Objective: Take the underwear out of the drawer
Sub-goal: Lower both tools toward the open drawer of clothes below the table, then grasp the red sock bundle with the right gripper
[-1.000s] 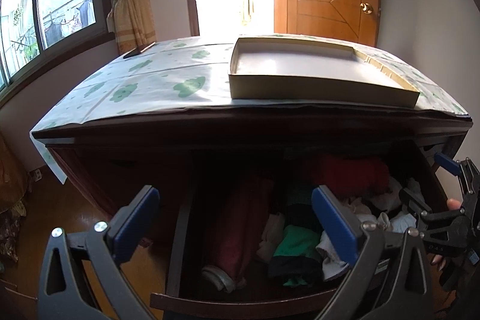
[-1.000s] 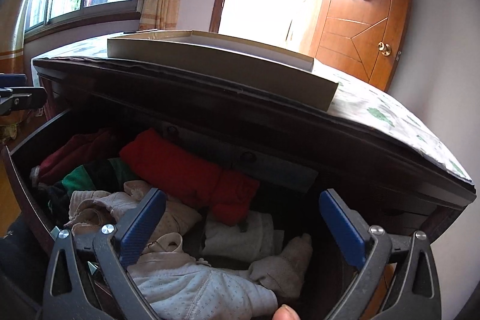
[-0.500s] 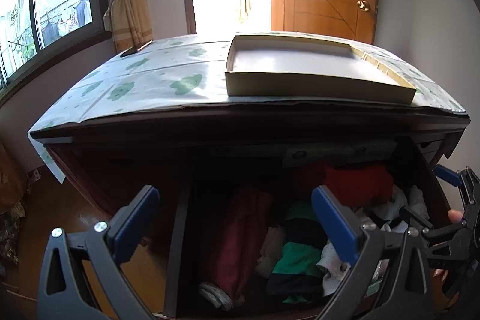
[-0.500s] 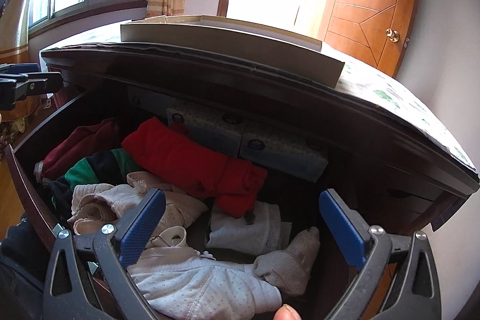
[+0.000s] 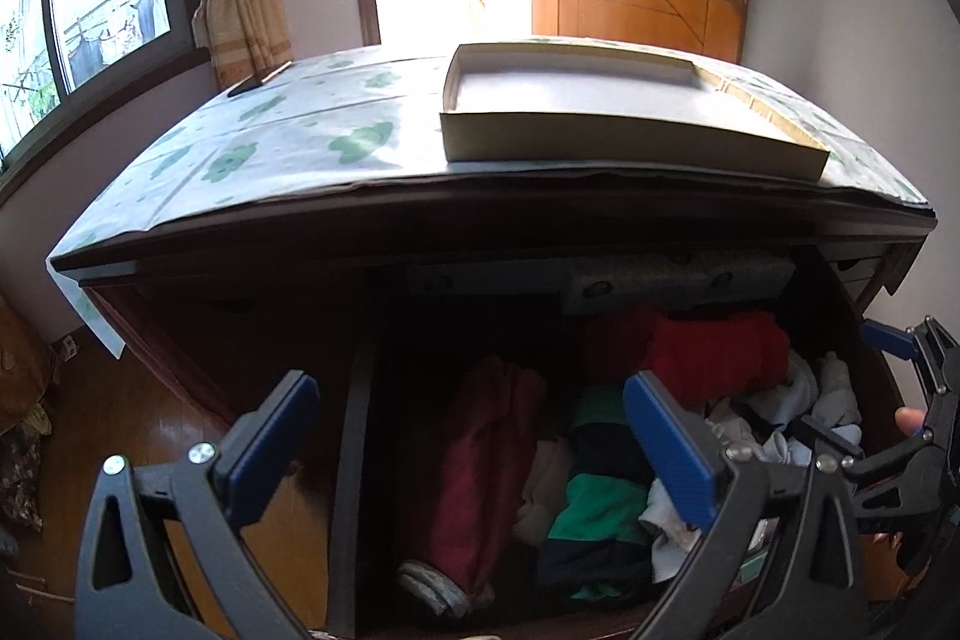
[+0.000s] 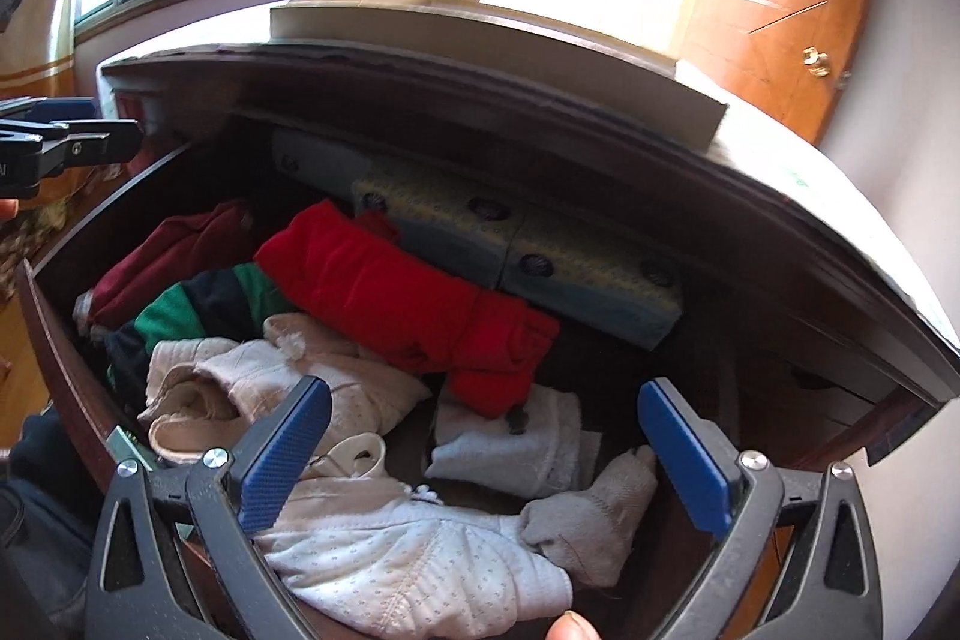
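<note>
Drawer (image 6: 66,340) standing open, the pale underwear (image 6: 420,550) lying at its front among folded clothes, both the right gripper (image 6: 480,454) and left gripper (image 5: 468,448) hovering with fingers released; next, likely lowering and pinching one garment.

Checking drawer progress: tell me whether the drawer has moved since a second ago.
Yes. The drawer has slid farther out from under the dresser top, uncovering the patterned boxes behind.

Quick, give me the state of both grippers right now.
Left gripper: open, holding nothing, above the open drawer.
Right gripper: open, holding nothing, over the pale clothes in the drawer.
</note>
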`<state>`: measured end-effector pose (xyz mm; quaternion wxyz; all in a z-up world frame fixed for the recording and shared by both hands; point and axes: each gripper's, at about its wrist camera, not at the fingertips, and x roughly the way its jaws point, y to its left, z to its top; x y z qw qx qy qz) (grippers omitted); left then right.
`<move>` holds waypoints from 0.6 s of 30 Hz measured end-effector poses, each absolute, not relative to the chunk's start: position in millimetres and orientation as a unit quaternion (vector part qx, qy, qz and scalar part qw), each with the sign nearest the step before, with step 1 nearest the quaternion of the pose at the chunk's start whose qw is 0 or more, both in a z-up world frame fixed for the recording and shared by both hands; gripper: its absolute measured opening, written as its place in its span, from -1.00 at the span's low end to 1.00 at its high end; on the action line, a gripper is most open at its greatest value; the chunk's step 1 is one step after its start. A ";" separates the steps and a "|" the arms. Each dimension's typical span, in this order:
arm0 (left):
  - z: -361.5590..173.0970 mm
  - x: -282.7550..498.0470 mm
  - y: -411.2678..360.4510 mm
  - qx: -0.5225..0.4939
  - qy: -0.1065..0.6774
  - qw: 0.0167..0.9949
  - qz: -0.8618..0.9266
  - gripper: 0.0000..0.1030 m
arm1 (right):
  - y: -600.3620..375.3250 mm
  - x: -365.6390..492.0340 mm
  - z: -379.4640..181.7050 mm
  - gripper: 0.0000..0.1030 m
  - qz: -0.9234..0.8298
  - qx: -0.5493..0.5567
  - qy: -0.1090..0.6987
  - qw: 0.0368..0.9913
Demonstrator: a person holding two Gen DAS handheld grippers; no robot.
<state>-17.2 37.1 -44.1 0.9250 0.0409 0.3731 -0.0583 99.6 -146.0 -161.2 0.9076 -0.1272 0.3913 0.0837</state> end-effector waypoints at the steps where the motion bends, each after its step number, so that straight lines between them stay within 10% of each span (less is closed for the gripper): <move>1: -45.6 -16.9 36.6 0.044 0.375 0.924 -0.058 1.00 | -145.8 100.2 -161.7 0.99 0.087 -0.128 0.396 0.905; 18: -69.0 -6.9 36.4 0.032 0.419 0.903 -0.087 1.00 | -117.2 118.6 -139.3 0.99 0.166 -0.216 0.358 0.893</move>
